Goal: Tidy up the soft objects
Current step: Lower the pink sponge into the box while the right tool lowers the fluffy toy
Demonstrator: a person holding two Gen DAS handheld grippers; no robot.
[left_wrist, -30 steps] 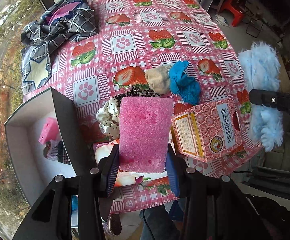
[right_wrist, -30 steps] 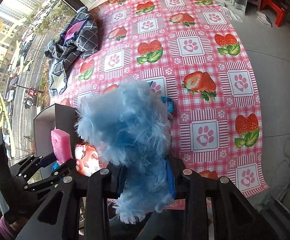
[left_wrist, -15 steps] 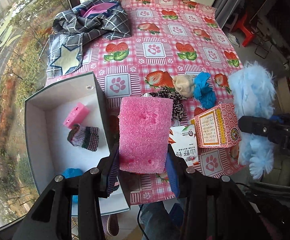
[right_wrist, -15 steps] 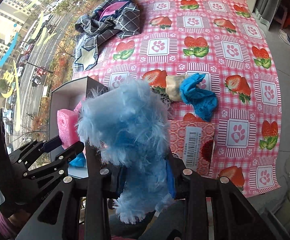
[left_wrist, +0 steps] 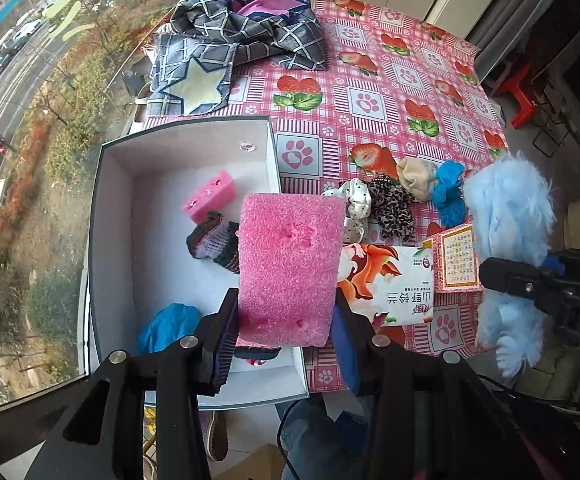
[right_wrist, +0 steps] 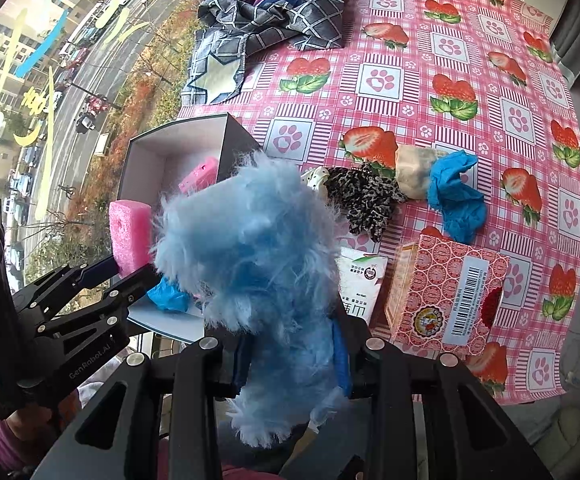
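The left gripper (left_wrist: 285, 316) holds a pink sponge (left_wrist: 290, 268) clenched in its jaws above the white box (left_wrist: 113, 216) on the counter (left_wrist: 390, 92). The right gripper (right_wrist: 290, 356) grasps a fluffy blue toy (right_wrist: 257, 248) just beside the box.

— What can we read here?
— On the side of the left gripper (right_wrist: 101, 276), in the right wrist view, we make out "GenRobot.AI" in pale letters; on the right gripper (left_wrist: 546, 292), seen from the left wrist, only "DA" at the frame's edge.
— And the packages near the table's front edge?
— The white tissue pack (left_wrist: 386, 280) carries large Chinese characters, upside down to us; we cannot read them surely; the pink patterned box (right_wrist: 446, 296) bears a barcode whose digits are too small, and a yellow panel of fine print we cannot read.
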